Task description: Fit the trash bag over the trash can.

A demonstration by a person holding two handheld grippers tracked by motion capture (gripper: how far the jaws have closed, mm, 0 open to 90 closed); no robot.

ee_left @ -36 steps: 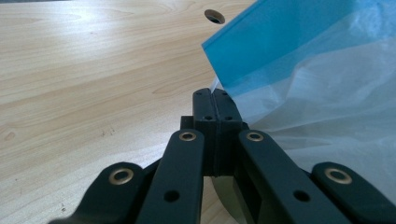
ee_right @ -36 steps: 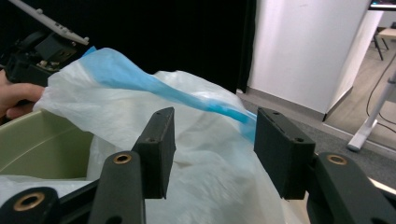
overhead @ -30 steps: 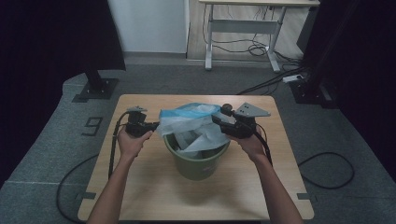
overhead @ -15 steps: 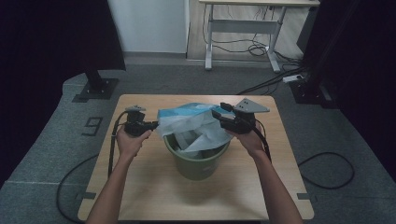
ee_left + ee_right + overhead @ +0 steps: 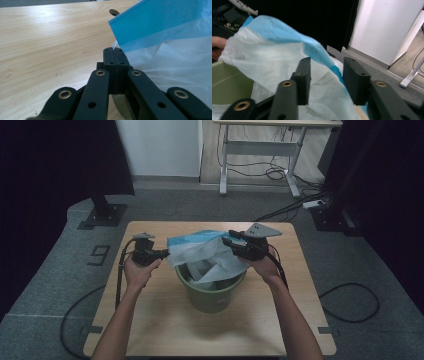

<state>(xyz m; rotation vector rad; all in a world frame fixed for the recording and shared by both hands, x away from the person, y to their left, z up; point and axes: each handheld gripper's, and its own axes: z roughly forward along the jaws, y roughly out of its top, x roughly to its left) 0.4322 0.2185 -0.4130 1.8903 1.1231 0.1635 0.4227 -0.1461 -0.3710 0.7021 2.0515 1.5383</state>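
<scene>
Left gripper (image 5: pixel 115 58) jaws pinch the crinkled translucent blue-edged bag (image 5: pixel 200 252); right gripper (image 5: pixel 325 75) jaws, closing, straddle it loosely.

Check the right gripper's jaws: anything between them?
Yes. In the right gripper view the blue rim of the bin bag runs between the right gripper's jaws, which have just been closing without yet pinching it.

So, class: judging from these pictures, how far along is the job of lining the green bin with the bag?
Done: the bag hangs partly inside the green bin. In hand: the left gripper is shut on the bag's edge, while the right gripper has just been closing, its jaws apart around the blue rim. Left: the blue rim is bunched above the bin and probably needs stretching over its lip.
</scene>
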